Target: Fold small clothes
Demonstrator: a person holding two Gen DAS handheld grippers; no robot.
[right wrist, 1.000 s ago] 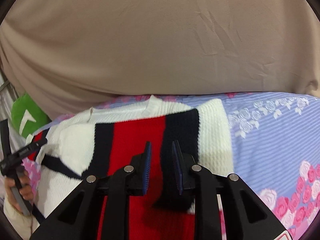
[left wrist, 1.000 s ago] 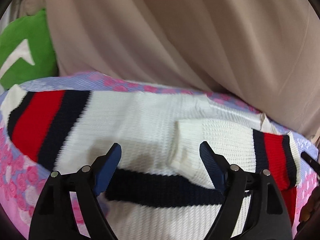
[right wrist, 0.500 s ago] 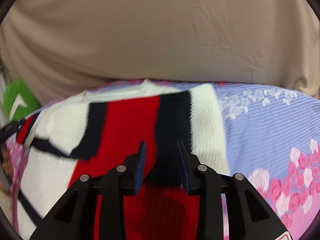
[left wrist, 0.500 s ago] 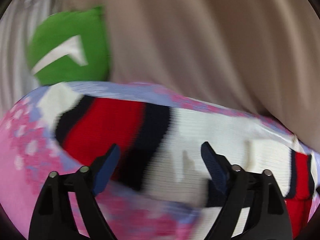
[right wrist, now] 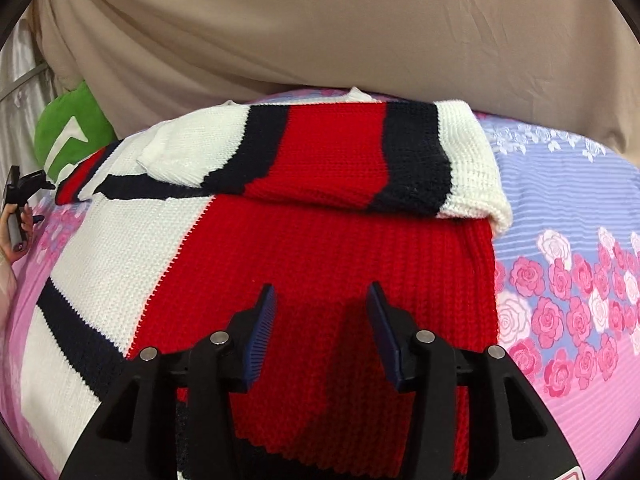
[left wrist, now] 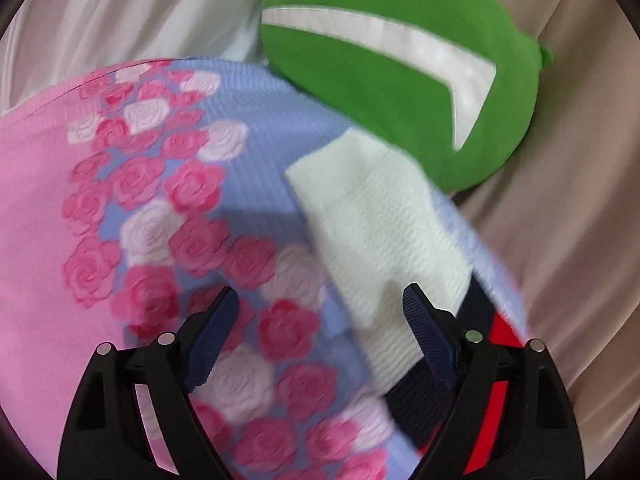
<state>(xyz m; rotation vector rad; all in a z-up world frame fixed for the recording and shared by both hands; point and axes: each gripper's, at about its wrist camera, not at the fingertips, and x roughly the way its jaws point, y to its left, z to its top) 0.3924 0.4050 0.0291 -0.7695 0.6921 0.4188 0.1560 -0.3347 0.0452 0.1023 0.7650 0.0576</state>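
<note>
One knitted sweater [right wrist: 320,248], white with red and navy stripes, lies flat on the bed sheet [right wrist: 568,208], and one sleeve is folded across its top part. In my left view I see only its white cuff [left wrist: 372,220], which lies close to the green cushion [left wrist: 400,80]. My right gripper [right wrist: 322,320] hovers above the red part; its jaws have just been opening and they hold nothing. My left gripper [left wrist: 320,336] is wide apart and empty above the sheet, with the cuff just before its right finger. The sheet is lilac and pink with printed roses. Behind the bed hangs a beige cloth [right wrist: 320,24]. I count one cushion and two grippers
</note>
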